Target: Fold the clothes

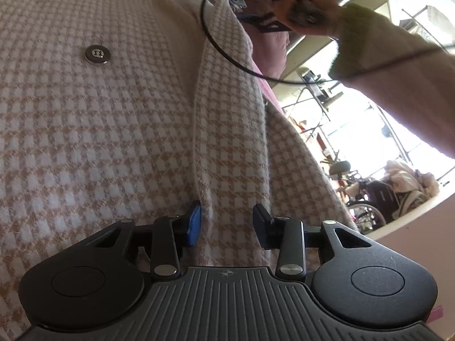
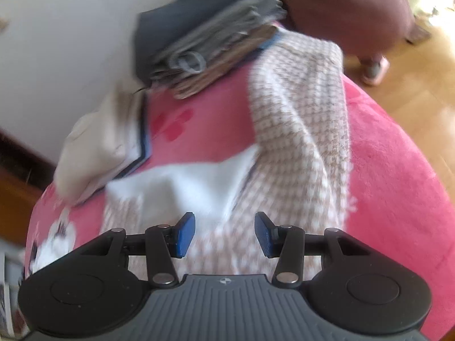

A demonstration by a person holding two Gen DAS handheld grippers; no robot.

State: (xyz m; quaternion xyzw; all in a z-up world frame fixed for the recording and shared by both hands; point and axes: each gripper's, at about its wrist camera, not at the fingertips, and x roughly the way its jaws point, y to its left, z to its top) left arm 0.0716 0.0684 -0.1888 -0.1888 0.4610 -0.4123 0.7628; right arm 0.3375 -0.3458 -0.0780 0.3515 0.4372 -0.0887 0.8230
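A beige-and-white houndstooth coat (image 1: 113, 130) with a metal button (image 1: 96, 54) lies spread on the bed and fills the left wrist view. My left gripper (image 1: 226, 223) sits low on it with a raised fold of the cloth (image 1: 210, 187) running between its jaws. The left blue pad (image 1: 194, 224) touches that fold and the right pad stands apart from it. In the blurred right wrist view, my right gripper (image 2: 224, 234) hovers open over the coat (image 2: 298, 130) and its white lining (image 2: 184, 184), with nothing between its fingers.
A pink bedspread (image 2: 398, 176) lies under the coat. A stack of folded grey clothes (image 2: 204, 42) and a cream folded garment (image 2: 93, 147) sit at the far side. A person's leg and slipper (image 2: 372, 68) stand on the wooden floor. A hand (image 1: 307, 11) and a black cable (image 1: 227, 54) hang above the coat.
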